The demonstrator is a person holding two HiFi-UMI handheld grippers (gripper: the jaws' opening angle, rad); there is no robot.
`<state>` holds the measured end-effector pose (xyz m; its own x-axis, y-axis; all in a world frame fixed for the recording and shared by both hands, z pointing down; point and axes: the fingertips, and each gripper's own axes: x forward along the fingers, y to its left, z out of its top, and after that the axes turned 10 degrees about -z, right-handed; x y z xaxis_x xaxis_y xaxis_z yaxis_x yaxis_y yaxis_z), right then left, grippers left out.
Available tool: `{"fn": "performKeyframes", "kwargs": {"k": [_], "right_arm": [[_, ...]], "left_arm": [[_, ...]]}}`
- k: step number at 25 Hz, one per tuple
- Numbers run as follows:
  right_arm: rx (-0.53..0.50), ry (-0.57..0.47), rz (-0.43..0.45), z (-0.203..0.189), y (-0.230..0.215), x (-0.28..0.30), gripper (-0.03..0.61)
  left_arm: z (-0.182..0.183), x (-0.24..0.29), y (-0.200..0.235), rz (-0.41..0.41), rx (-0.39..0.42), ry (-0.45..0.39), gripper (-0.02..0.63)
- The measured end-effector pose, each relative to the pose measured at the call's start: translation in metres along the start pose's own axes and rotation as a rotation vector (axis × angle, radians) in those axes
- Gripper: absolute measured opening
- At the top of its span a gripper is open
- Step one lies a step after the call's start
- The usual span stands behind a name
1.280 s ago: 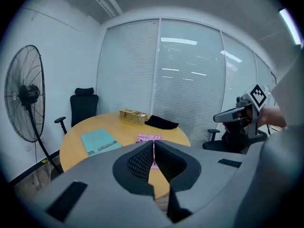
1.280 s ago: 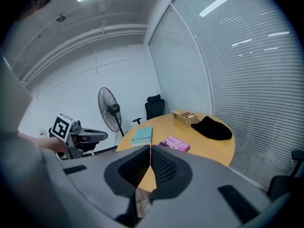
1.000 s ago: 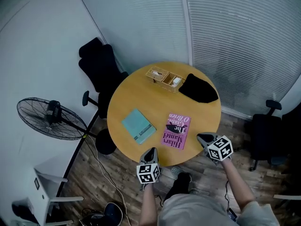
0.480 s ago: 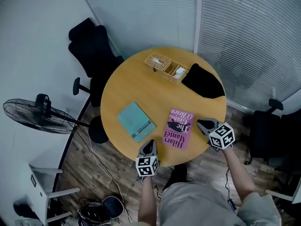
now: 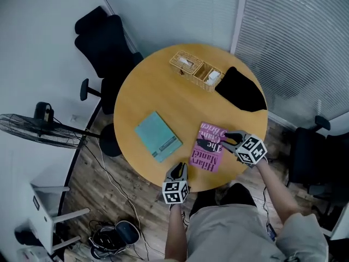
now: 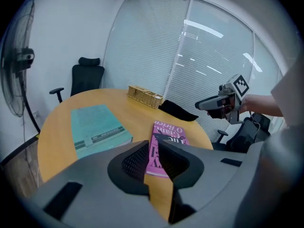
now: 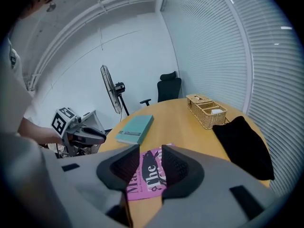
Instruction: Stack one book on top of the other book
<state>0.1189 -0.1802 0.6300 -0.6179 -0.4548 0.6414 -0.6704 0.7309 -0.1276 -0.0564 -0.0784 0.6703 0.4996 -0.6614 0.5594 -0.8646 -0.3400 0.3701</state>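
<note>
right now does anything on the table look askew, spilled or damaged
Nothing stands out: the teal book and pink book lie flat and apart on the table, the wicker basket stands upright, a black cloth beside it.

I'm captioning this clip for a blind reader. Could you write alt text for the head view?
Seen from above, a teal book and a pink book lie apart on a round table. The right gripper hovers over the pink book, the left gripper at the table's near edge; both pairs of jaws are opening, empty.
</note>
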Motion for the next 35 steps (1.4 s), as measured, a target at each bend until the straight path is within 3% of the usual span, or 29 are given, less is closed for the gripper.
{"fn": "performKeyframes", "kwargs": {"k": [2, 9, 14, 24, 35], "right_arm": [[-0.025, 0.017, 0.025, 0.001, 0.001, 0.010, 0.155], [-0.125, 0.060, 0.140, 0.005, 0.002, 0.045, 0.178], [-0.212, 0.129, 0.253, -0.008, 0.000, 0.069, 0.210], [-0.297, 0.247, 0.367, -0.032, -0.030, 0.101, 0.224], [-0.265, 0.330, 0.400, -0.054, -0.042, 0.126, 0.230]], "left_arm": [[-0.004, 0.000, 0.000, 0.021, -0.054, -0.016, 0.117], [-0.013, 0.001, -0.008, 0.118, -0.165, -0.066, 0.179], [-0.029, 0.012, -0.013, 0.229, -0.330, -0.118, 0.238], [-0.058, 0.051, -0.030, 0.399, -0.527, -0.129, 0.244], [-0.097, 0.075, -0.033, 0.533, -0.757, -0.133, 0.247]]}}
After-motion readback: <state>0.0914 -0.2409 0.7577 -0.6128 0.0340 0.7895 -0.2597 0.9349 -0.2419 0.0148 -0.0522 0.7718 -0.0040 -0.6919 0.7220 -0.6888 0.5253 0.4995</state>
